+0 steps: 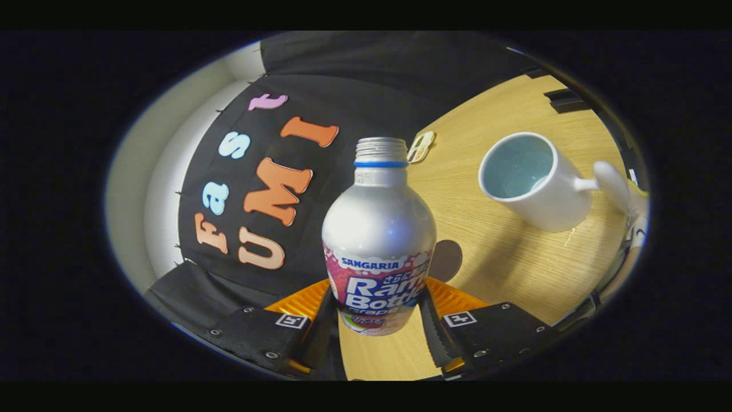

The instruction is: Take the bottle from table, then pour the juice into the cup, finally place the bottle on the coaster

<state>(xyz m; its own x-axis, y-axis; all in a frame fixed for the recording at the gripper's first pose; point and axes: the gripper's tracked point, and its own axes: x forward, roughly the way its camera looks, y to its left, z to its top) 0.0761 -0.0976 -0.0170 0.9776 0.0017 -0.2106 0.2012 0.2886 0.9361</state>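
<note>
Now held: bottle [378, 234] between the jaws [378, 320], one finger [320, 326] pressed to its left flank and the other to its right, low on the printed label, so clamped on the bottle rather than merely beside it. Tilted view, with the table [514, 269] slanting away beyond, hence probably lifted and leaning already, though whether the base clears the wood cannot be told. Long axis running straight ahead from the jaws, silver shoulder and bare threaded neck [381, 150] farthest out, no cap on it, blue ring just below the threads. Moving rightward: a small dark brown round patch [449, 258] peeking from behind the bottle's right side, just beyond the right finger, likely the coaster, mostly hidden. Farther ahead, near the neck, a small pale card-like object [421, 146] lying flat, too small to identify. Farther right again: white cup [529, 180], well apart from the bottle, standing on the table, its pale blue inside showing and looking empty, handle pointing away to the right. Judged as the pouring step just begun: mouth must travel rightward and over the cup's rim, neck tipping toward it. Main risk: spilling short, across the wood between.
</note>
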